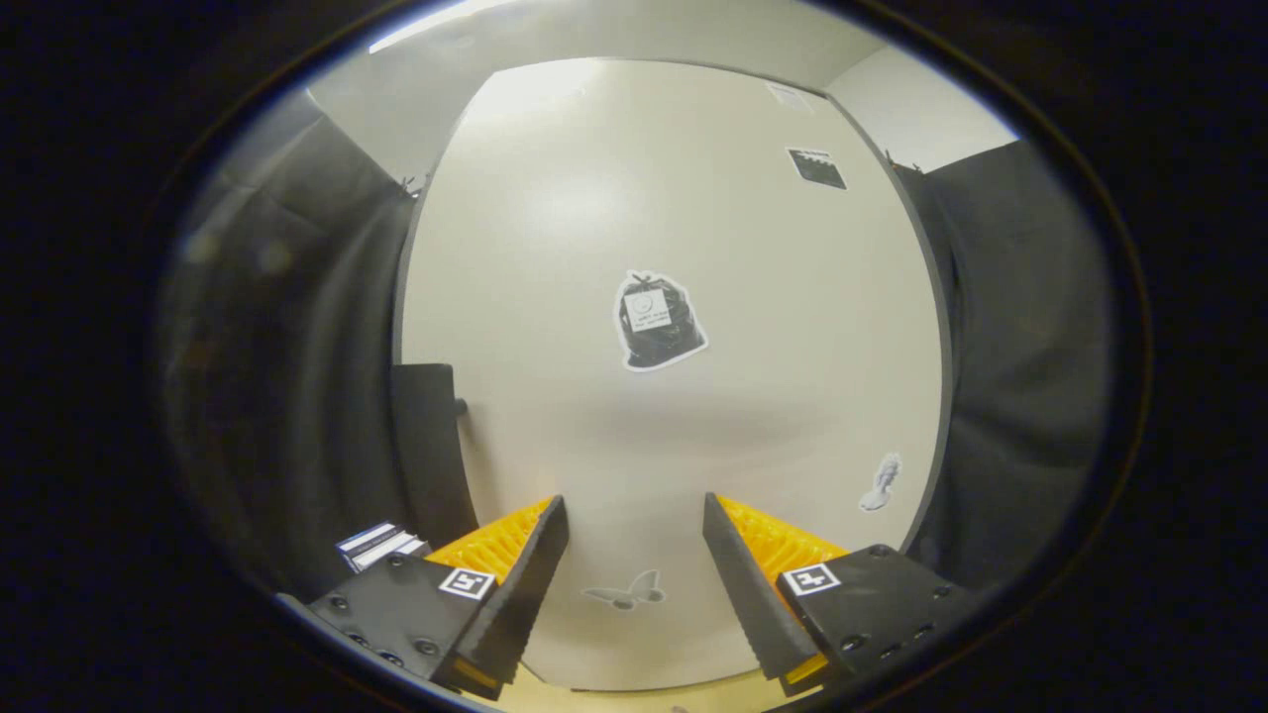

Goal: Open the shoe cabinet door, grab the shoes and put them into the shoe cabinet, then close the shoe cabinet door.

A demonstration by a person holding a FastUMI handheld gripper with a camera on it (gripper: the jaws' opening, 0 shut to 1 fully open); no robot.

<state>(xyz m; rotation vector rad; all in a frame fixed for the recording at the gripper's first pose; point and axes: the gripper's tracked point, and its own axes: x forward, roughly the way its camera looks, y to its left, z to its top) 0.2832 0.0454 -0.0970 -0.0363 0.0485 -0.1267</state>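
- The gripper (pixel 634 515) is spread wide and holds nothing; its fingers point at a large, pale, smooth flat panel (pixel 753 426) just ahead, probably the shoe cabinet door.
- The door looks shut, so I judge that either the task has not started or it is at the end; no shoes are in sight.
- A dark handle-like part (pixel 426 406) sits at the panel's left edge.
- Stickers on the panel: a black rubbish bag sticker (pixel 657 320) with a label too small to read, a pale butterfly sticker (pixel 626 591), and a dark square sticker (pixel 816 167) far up.
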